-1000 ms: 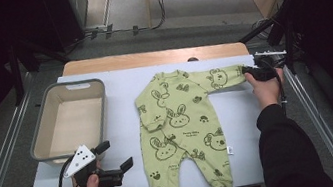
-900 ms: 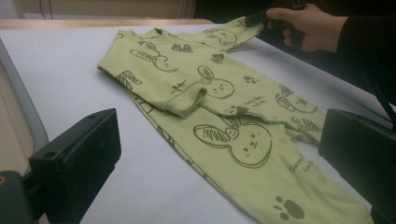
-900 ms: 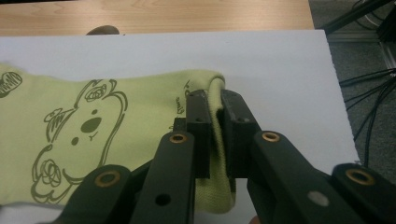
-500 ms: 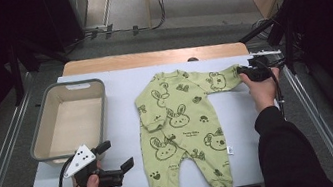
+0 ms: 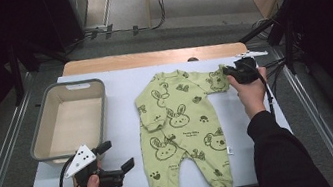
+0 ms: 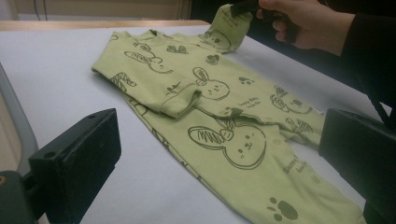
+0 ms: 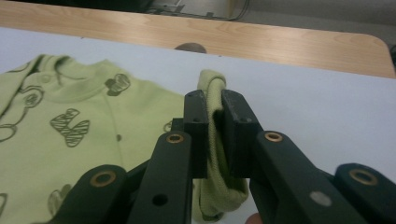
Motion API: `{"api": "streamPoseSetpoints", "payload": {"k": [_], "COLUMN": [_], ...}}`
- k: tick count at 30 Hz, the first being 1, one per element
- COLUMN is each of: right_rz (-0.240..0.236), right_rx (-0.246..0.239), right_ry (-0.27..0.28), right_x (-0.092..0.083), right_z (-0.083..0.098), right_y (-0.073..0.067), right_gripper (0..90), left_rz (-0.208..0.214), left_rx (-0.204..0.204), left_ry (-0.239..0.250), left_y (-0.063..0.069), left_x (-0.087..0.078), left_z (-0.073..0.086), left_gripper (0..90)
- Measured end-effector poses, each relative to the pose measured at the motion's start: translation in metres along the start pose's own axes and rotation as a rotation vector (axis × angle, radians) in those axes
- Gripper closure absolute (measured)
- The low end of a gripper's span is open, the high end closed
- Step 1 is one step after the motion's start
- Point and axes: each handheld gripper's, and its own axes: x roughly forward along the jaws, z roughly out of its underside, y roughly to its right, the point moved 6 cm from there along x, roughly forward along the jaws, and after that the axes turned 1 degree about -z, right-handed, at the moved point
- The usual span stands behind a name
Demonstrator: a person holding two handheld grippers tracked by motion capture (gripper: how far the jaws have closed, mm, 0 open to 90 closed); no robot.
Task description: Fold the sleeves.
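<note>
Cuff of green romper sleeve (image 7: 215, 140) pinched between closed right gripper (image 7: 214, 109) pads, left gripper (image 5: 116, 158) wide open, empty, beside romper leg.

Bare sheet (image 5: 125, 130) separates the basket (image 5: 41, 143) from the romper (image 5: 180, 127).

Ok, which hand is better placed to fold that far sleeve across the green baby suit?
Right, probably. The right gripper has its jaws clamped on the sleeve cuff of the baby suit, lifted at its edge. The left gripper sits open near the beige bin, holding nothing.
</note>
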Motion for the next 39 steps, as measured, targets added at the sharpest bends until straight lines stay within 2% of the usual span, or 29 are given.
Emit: {"api": "streamPoseSetpoints", "payload": {"k": [8,22,35,39], "right_rz": [-0.04,-0.105,-0.175,-0.183], "right_rx": [-0.037,-0.131,-0.203,-0.26], "right_ry": [0.012,0.016,-0.018,-0.037], "right_x": [0.001,0.004,0.008,0.008], "right_z": [0.002,0.013,0.039,0.049], "right_y": [-0.026,-0.073,-0.109,-0.117], "right_gripper": [79.4,79.4,79.2,79.0], "left_rz": [0.003,0.005,0.006,0.006], "left_rx": [0.004,0.004,0.001,0.001], "left_ry": [-0.004,-0.004,-0.003,-0.002], "left_y": [0.001,0.001,0.0,0.0], "left_x": [0.001,0.001,0.0,0.0], "left_z": [0.0,0.0,0.0,0.0], "left_gripper": [0.0,0.0,0.0,0.0]}}
